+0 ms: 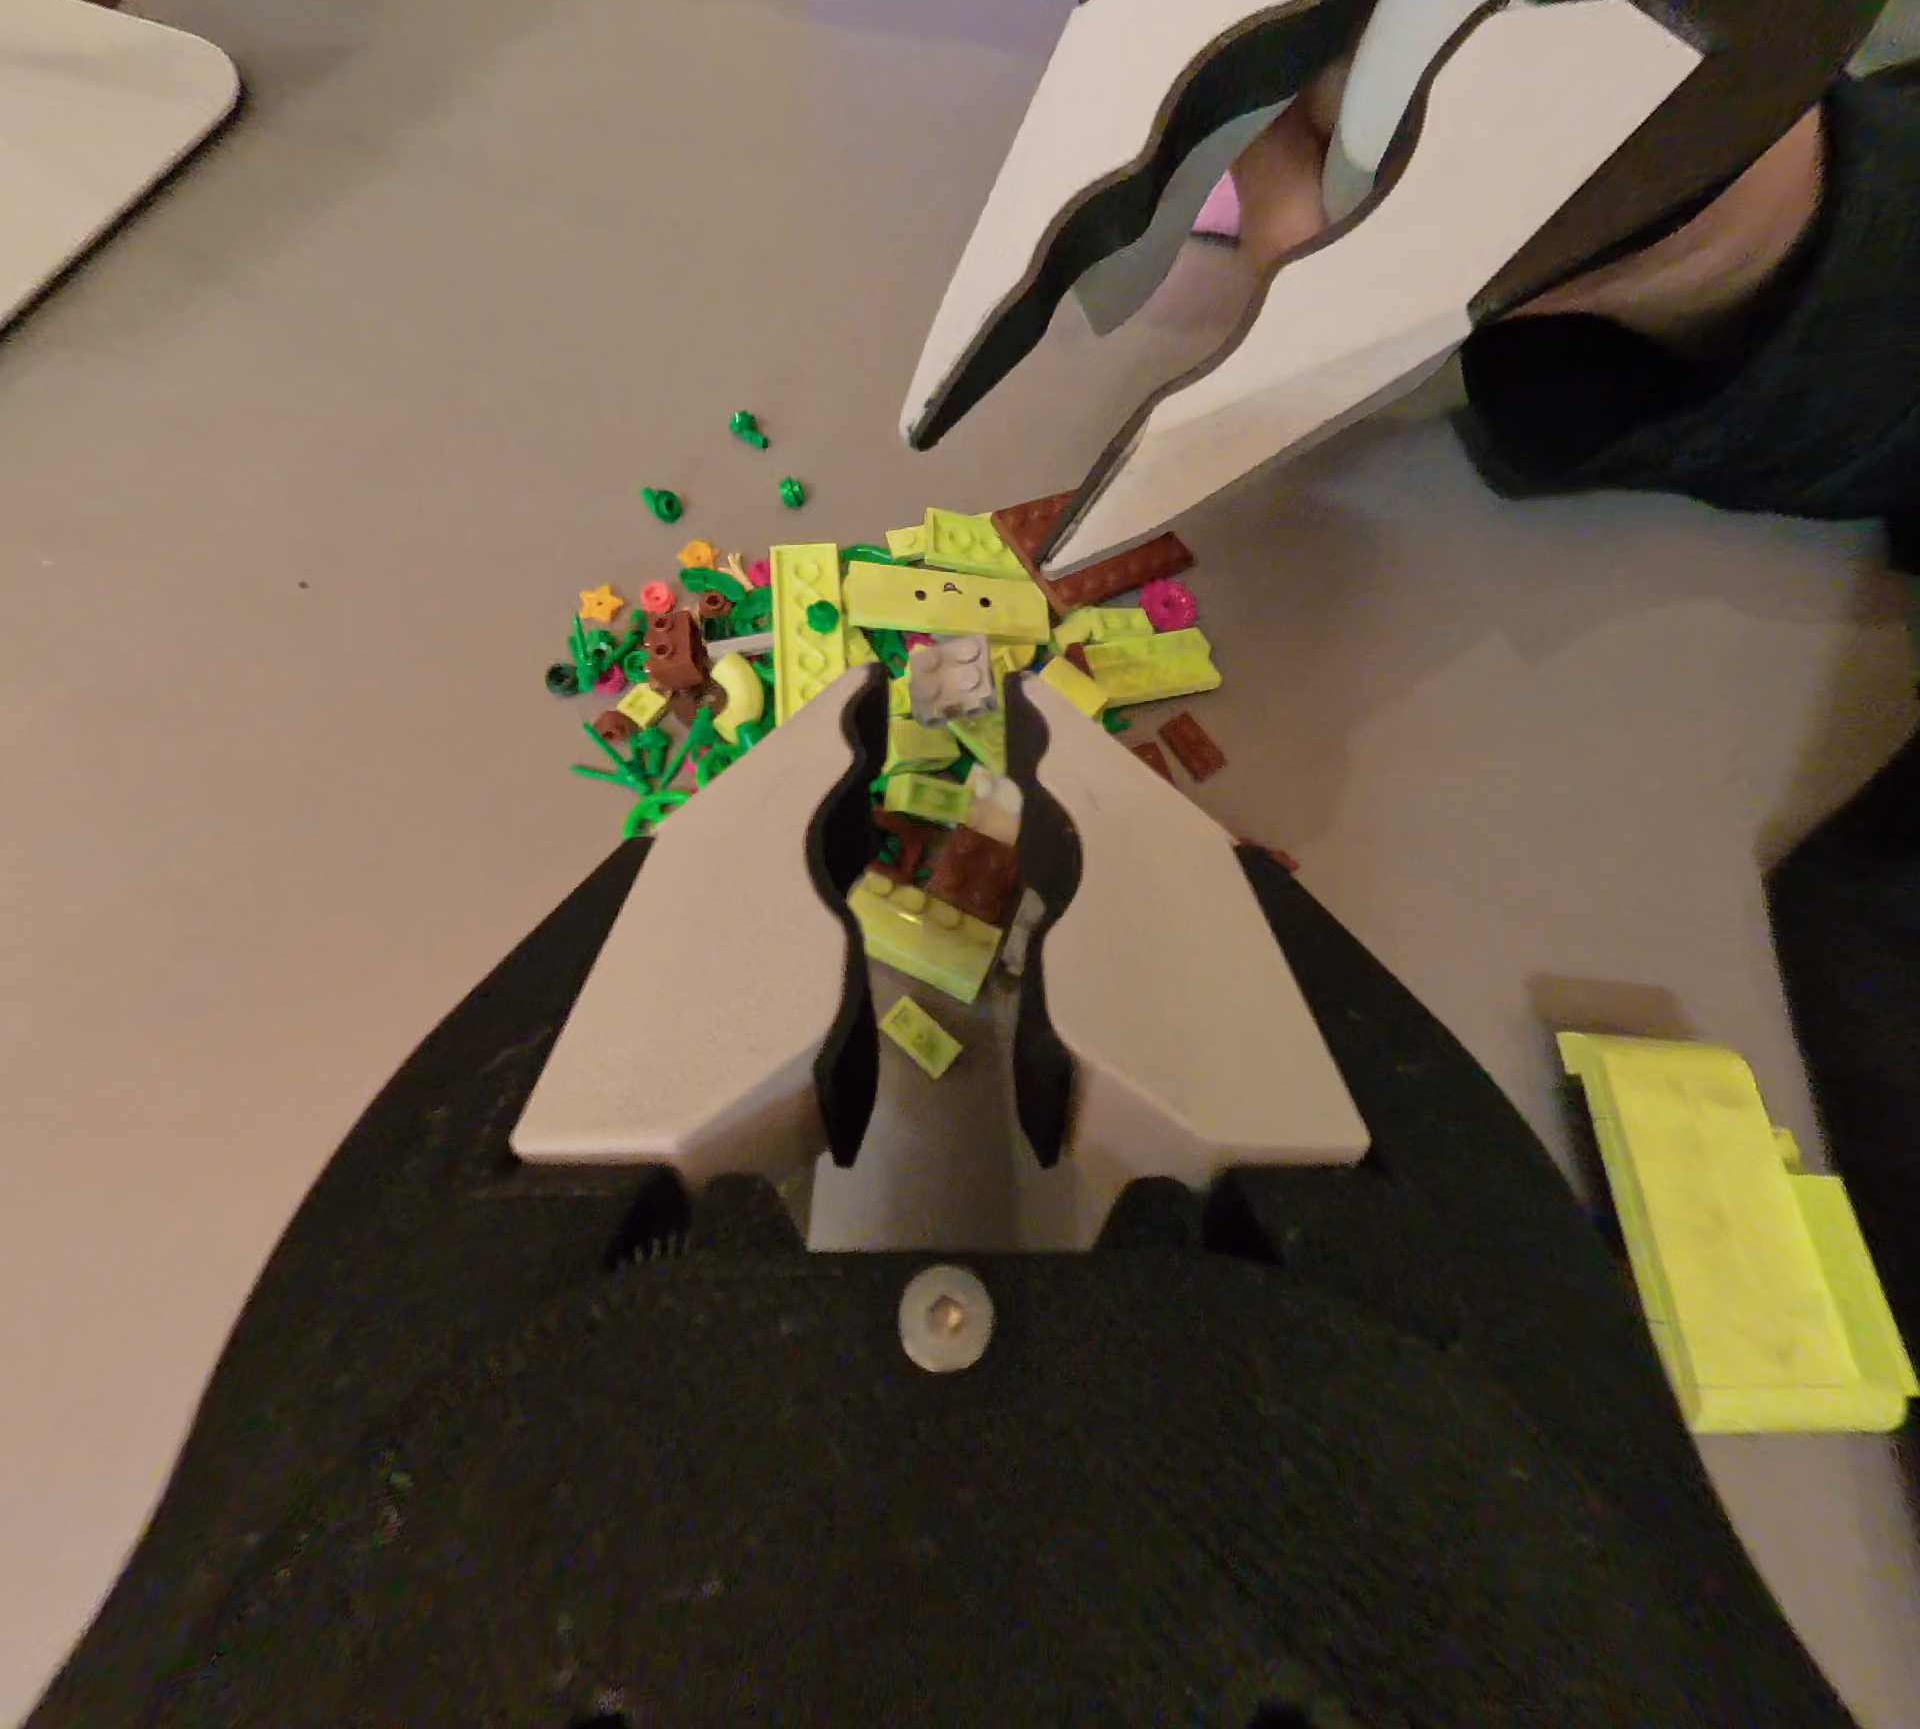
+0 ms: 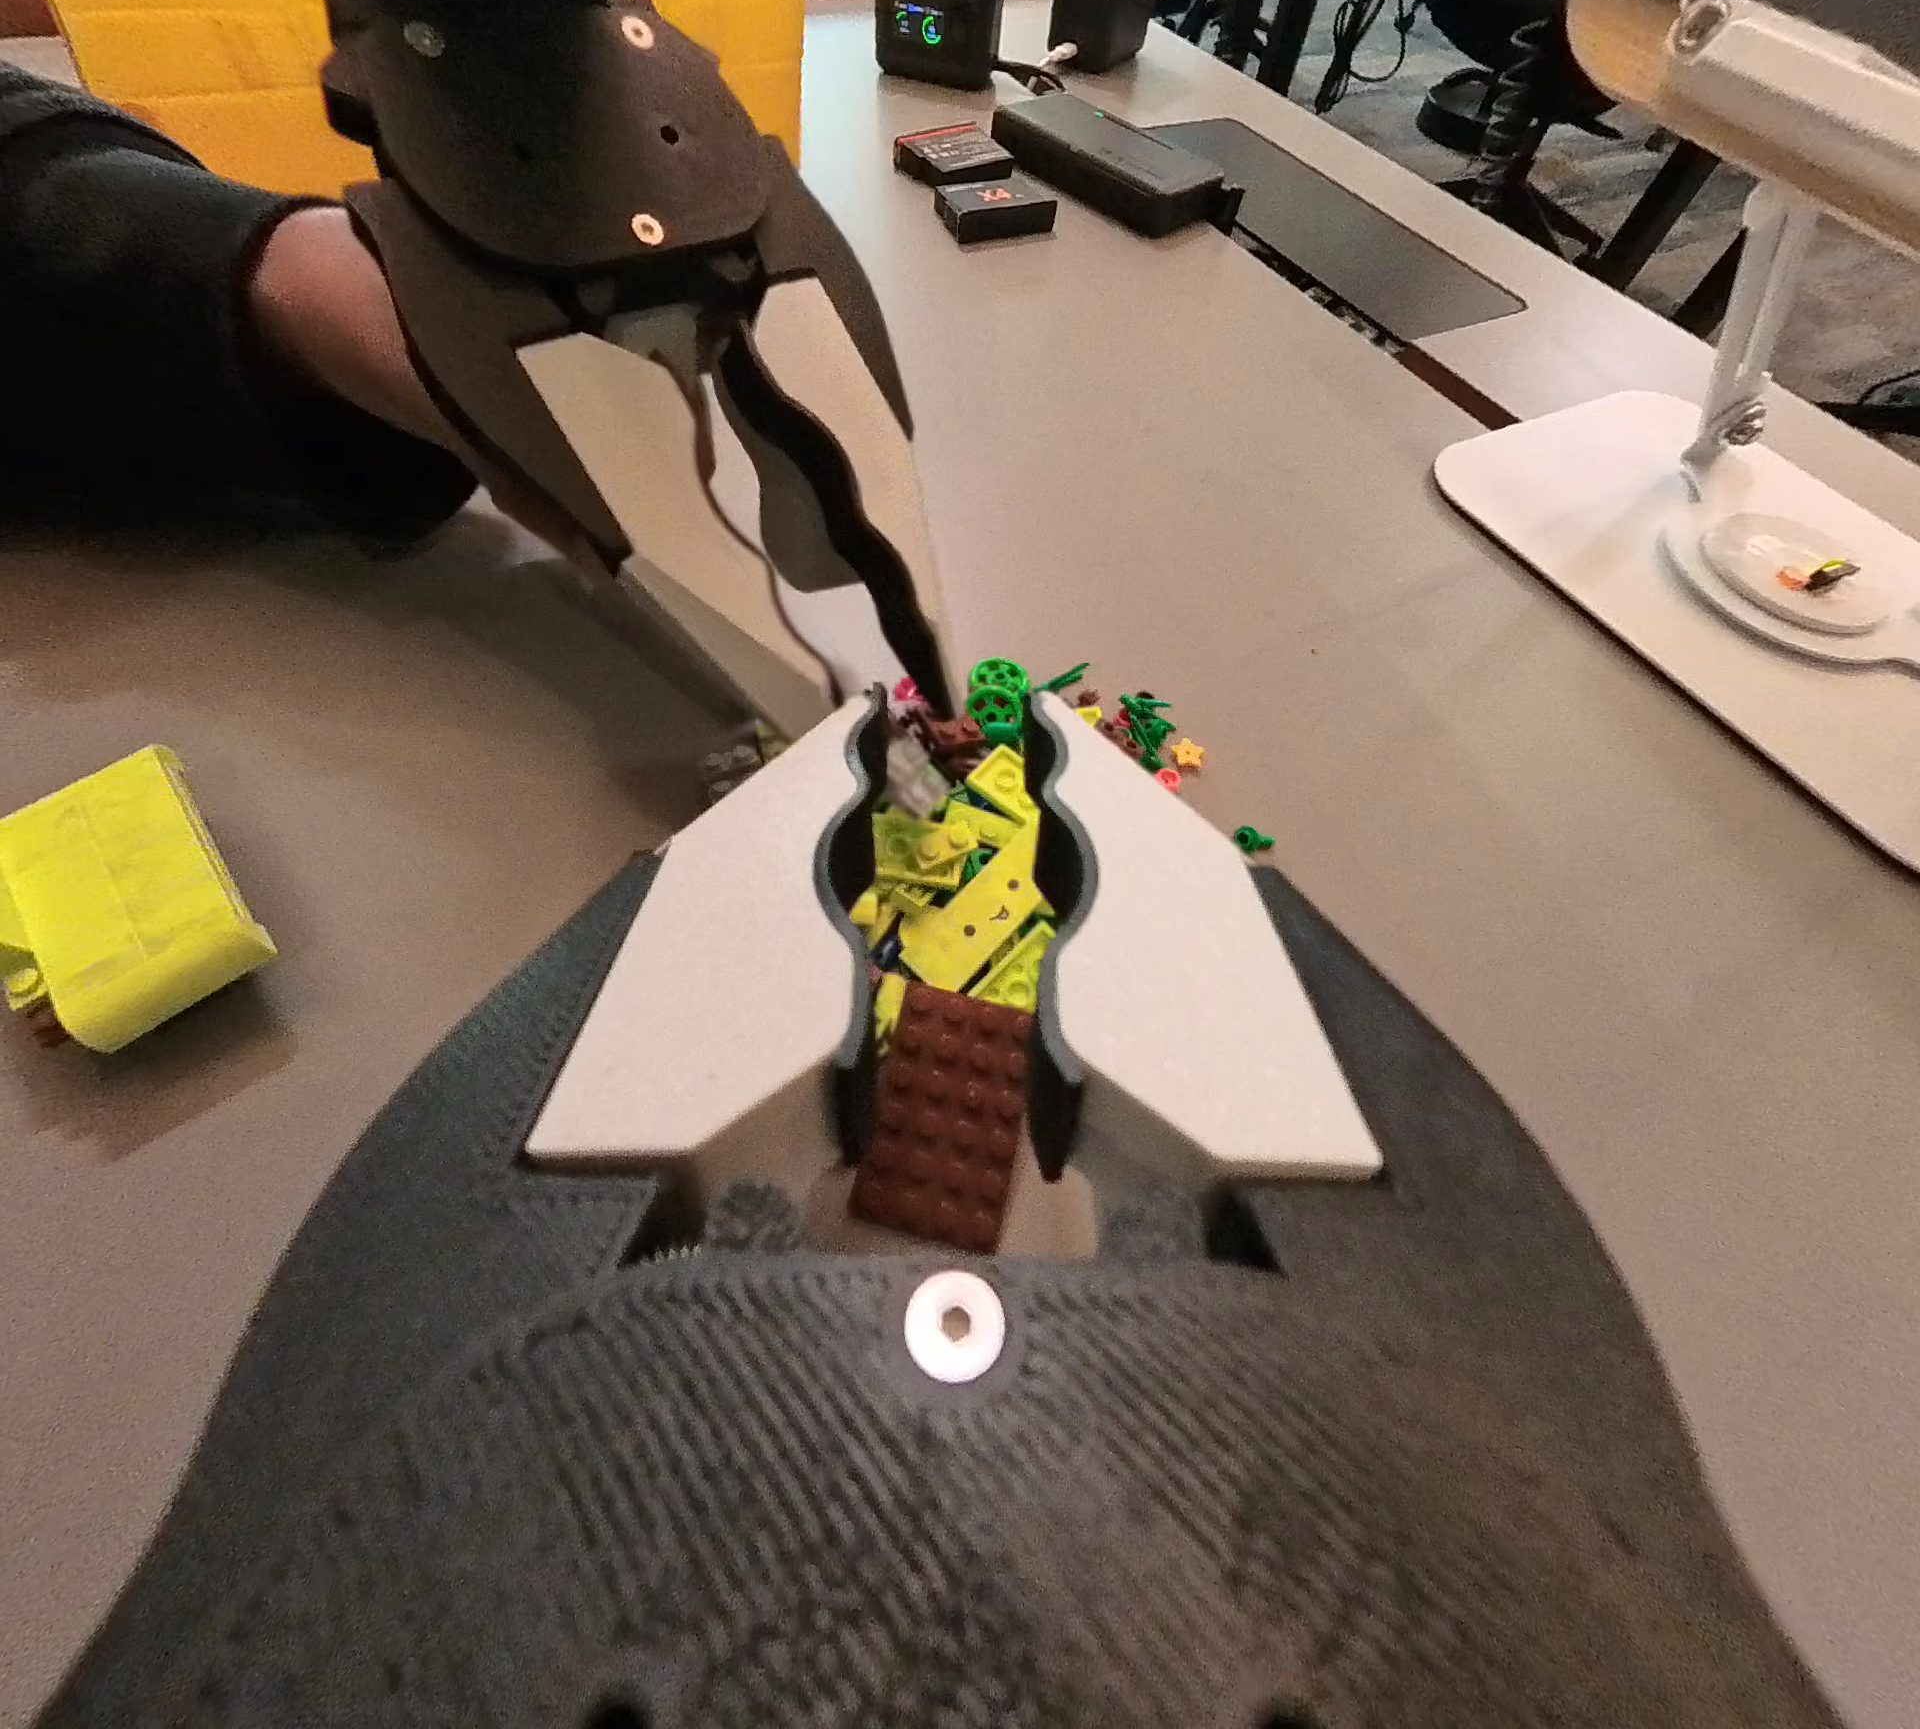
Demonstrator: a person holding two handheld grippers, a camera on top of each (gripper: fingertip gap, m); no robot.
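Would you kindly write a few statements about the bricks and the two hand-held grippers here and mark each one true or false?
1. The pile of toy bricks lies on a grey table. True.
2. The left hand-held gripper holds a small grey brick between its tips. True.
3. The brown studded plate lies under the right hand-held gripper. True.
4. The bright yellow-green block sits on top of the pile. False: it lies apart from the pile on the table.
5. The yellow-green tile with a drawn face is stood upright on its edge. False: it lies flat on the pile.
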